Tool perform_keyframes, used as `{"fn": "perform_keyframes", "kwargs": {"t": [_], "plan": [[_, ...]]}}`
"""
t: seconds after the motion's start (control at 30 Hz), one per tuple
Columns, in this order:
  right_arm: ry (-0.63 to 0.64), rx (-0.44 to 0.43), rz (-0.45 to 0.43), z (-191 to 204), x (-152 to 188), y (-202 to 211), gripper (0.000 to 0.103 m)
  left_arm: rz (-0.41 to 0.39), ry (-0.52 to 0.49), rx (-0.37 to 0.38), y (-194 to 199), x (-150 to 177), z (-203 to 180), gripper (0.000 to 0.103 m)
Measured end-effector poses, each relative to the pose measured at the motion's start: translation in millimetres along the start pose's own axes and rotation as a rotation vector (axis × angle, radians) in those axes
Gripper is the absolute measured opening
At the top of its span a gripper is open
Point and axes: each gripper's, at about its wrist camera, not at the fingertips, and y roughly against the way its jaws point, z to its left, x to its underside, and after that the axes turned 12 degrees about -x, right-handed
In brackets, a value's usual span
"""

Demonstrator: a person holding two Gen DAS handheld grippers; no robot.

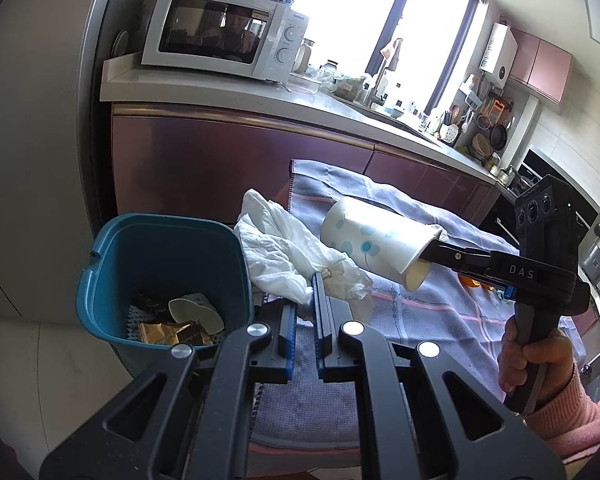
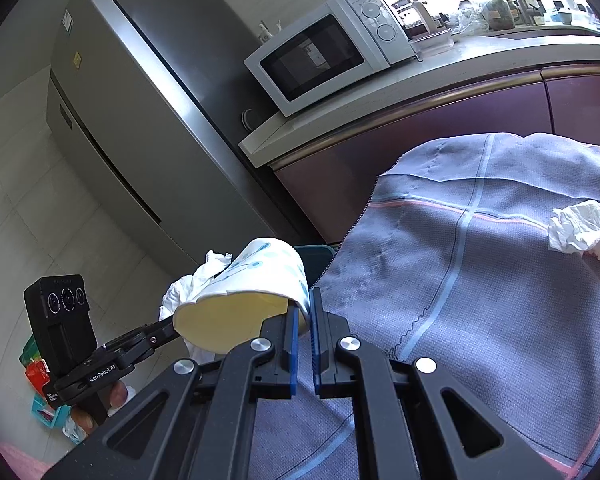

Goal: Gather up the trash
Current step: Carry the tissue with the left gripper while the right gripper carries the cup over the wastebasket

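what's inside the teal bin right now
In the teal bin: a crushed white cup, gold-brown wrappers and a white mesh piece. Whatever lies beneath them is covered.

1. A home kitchen, lit by daylight from a large window (image 1: 380,12) at the top centre of the left wrist view.
2. A white microwave (image 1: 224,32) sits on a pale countertop (image 1: 204,90) over maroon cabinets (image 1: 236,160), upper left.
3. A tall steel refrigerator (image 2: 140,120) fills the left of the right wrist view.
4. Pans and utensils (image 1: 488,128) hang at the right, below pink wall cupboards (image 1: 540,64).
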Motion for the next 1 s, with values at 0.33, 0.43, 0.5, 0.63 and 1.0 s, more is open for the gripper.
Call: {"fn": "perform_keyframes", "kwargs": {"t": [0.33,0.43,0.5,0.63,1.0], "plan": [[0.002,-0.01,0.019,3,-6,-15,0.004,-0.002,0.008,-0.031,-2,-3,11,0.008],[0.004,-0.01,0.025,4,-7,-19,0.004,-0.002,0.01,-0.037,-4,-3,14,0.008],[0.002,-0.012,0.03,5,-8,-21,0.004,-0.003,0.011,-0.04,-4,-4,17,0.008],[0.004,-0.015,0.042,6,-9,-28,0.004,-0.003,0.015,-0.045,-5,-5,20,0.007],[0.014,-0.024,0.062,10,-15,-43,0.004,-0.001,0.018,-0.066,-9,-5,25,0.008]]}}
